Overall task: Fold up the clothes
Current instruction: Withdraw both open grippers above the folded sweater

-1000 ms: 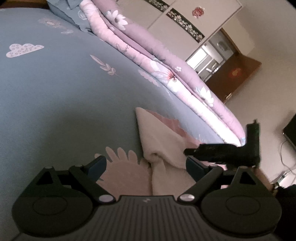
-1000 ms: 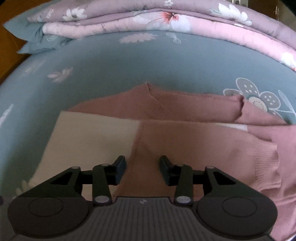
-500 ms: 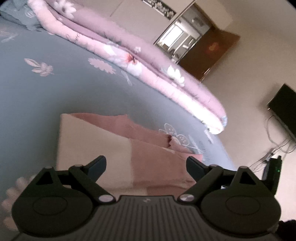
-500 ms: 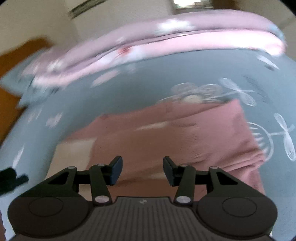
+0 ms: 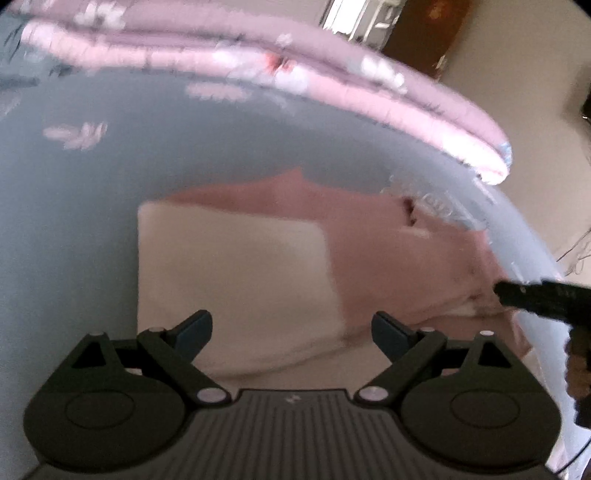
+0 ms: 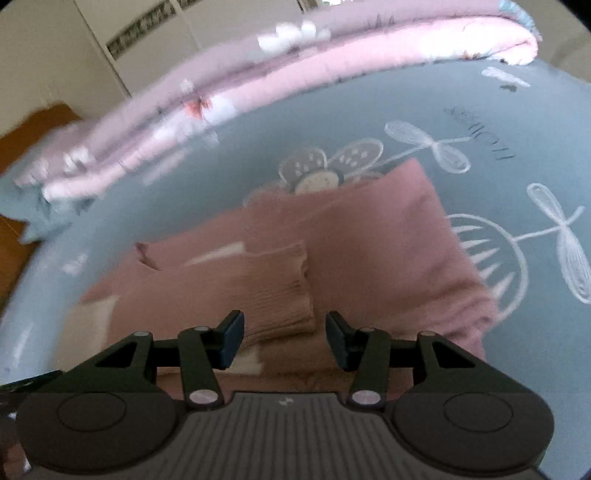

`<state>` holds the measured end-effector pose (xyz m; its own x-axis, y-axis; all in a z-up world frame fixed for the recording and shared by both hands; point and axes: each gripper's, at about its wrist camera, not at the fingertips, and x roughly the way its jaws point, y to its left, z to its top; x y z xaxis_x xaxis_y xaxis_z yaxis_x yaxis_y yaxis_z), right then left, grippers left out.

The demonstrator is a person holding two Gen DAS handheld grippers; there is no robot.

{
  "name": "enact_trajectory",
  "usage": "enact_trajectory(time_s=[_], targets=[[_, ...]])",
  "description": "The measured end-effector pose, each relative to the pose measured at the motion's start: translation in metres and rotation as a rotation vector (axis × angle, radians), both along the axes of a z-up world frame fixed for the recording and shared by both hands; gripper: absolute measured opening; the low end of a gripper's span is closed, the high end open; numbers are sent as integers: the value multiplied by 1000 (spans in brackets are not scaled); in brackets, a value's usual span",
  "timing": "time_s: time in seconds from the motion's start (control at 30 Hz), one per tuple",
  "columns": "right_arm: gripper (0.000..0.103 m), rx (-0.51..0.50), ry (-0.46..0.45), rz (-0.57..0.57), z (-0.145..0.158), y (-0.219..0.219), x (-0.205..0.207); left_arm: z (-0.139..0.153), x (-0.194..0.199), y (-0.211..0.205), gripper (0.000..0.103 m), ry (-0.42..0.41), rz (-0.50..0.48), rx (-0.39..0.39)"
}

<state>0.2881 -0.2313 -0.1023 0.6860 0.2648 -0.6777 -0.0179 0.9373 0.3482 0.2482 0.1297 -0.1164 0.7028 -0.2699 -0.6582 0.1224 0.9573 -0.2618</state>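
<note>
A pink and cream knit sweater (image 5: 369, 251) lies partly folded on the blue-grey bedsheet (image 5: 92, 221). Its cream panel (image 5: 229, 266) is on the left in the left wrist view. My left gripper (image 5: 291, 328) hovers open over the cream panel's near edge, with nothing between its fingers. In the right wrist view the pink sweater (image 6: 388, 251) has a ribbed sleeve cuff (image 6: 280, 291) folded across it. My right gripper (image 6: 284, 336) hangs just above the cuff's near edge; its jaws are opening and hold nothing. The right gripper's finger (image 5: 535, 299) shows at the left view's right edge.
A rolled pink floral quilt (image 5: 295, 74) runs along the far side of the bed, also seen as the quilt (image 6: 295, 66) in the right view. White wardrobe doors (image 6: 110, 44) stand beyond it. A brown door (image 5: 424, 33) and beige wall lie to the right.
Both grippers swung sideways and rolled, so the views now face the sweater squarely. The right gripper's jaws have widened. The right view shifted from the cream panel toward the pink cuff.
</note>
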Motion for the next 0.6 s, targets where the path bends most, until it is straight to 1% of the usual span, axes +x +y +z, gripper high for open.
enact_trajectory(time_s=[0.03, 0.1, 0.13, 0.17, 0.2, 0.27, 0.3, 0.37, 0.43, 0.5, 0.57, 0.6], targets=[[58, -7, -6, -3, 3, -1, -10, 0, 1, -2, 93, -12, 3, 35], [58, 5, -13, 7, 8, -4, -32, -6, 8, -3, 93, 16, 20, 101], [58, 12, -15, 4, 10, -6, -41, -13, 13, -1, 93, 63, 26, 100], [58, 25, -8, 2, 11, -9, -49, -19, 13, 2, 93, 84, 29, 90], [58, 38, 1, -1, 12, -12, -57, -20, 9, 4, 93, 58, 22, 87], [58, 51, 6, -7, 13, -18, -77, -13, 5, 4, 93, 61, 23, 81], [58, 57, 6, -6, 13, -21, -87, -7, 6, 5, 93, 56, 26, 64], [59, 72, 19, 0, 11, -23, -103, 6, 12, 8, 93, 11, 28, 35], [59, 68, 37, -2, 5, -25, -112, 14, 25, 9, 93, -7, 51, 37], [59, 79, 48, -10, 3, -28, -118, 11, 42, 9, 93, 29, 73, 13], [59, 89, 51, -33, 2, -33, -121, -1, 55, 12, 93, 97, 116, -13], [59, 87, 52, -41, 2, -35, -122, -8, 56, 13, 93, 114, 128, -17]])
